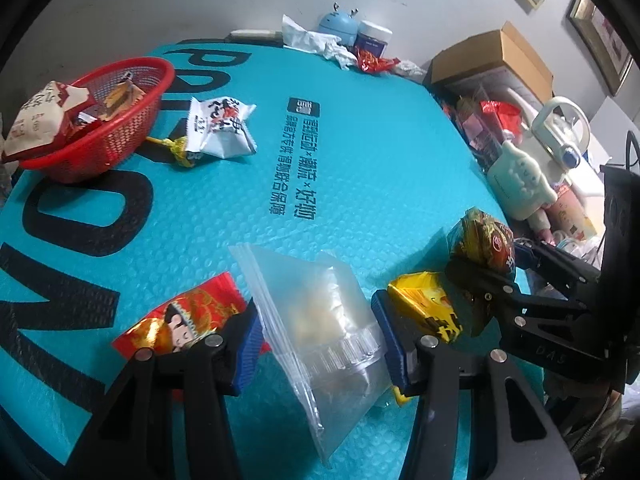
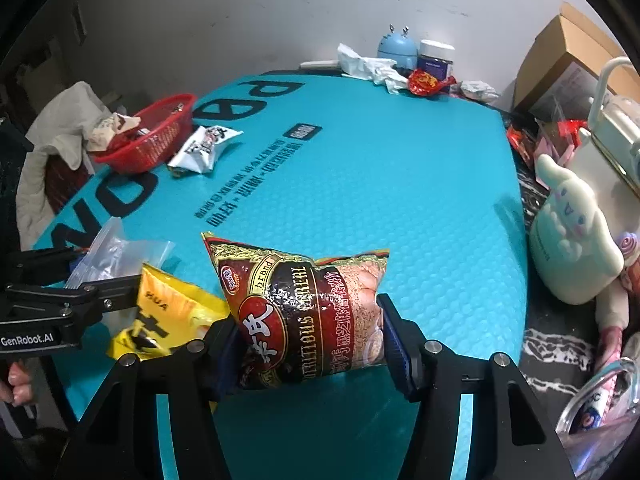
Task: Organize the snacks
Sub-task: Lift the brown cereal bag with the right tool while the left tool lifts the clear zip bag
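My left gripper [image 1: 318,340] straddles a clear zip bag [image 1: 320,320] lying on the teal mat; its jaws touch the bag's sides. A red snack packet [image 1: 184,320] lies left of it, a yellow packet [image 1: 428,304] right. My right gripper [image 2: 308,340] is shut on a dark red cereal packet [image 2: 308,308], also seen in the left wrist view [image 1: 480,240], held above the mat. A red basket [image 1: 96,120] with several snacks sits far left, also in the right wrist view [image 2: 148,140]. A white snack packet [image 1: 220,128] and a yellow-green candy [image 1: 176,148] lie beside it.
Clutter lines the back: a blue gadget [image 2: 396,48], a jar [image 2: 436,58], crumpled paper [image 2: 368,66], a red wrapper [image 2: 426,80]. To the right stand a cardboard box [image 2: 568,60], a white plush toy [image 2: 572,236] and a kettle [image 1: 560,132].
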A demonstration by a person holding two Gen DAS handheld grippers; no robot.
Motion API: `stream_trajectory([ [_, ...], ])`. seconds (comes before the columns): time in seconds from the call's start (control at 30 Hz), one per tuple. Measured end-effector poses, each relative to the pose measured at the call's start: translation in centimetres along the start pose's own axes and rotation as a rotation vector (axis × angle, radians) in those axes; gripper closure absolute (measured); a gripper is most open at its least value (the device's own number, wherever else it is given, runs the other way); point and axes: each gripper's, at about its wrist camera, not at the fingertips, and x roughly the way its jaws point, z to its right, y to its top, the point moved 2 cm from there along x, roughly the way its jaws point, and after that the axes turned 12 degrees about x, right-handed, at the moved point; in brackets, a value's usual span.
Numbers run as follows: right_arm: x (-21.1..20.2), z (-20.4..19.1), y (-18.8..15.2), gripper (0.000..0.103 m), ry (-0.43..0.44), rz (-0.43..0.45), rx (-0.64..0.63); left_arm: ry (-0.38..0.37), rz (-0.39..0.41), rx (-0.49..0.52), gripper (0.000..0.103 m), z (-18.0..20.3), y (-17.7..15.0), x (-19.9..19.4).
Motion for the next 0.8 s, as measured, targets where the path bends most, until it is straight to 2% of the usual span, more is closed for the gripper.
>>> stream_trajectory([
  [0.33, -2.5, -2.9, 0.3, 0.043, 0.053, 0.042, -0.065, 0.003, 0.069, -0.027, 0.052, -0.3, -0.5, -3.0],
  [0.8, -5.8, -7.6, 1.6, 0.043, 0.152, 0.095, -0.164, 0.049, 0.196, -0.025, 0.052, -1.0, 0.2, -8.7],
])
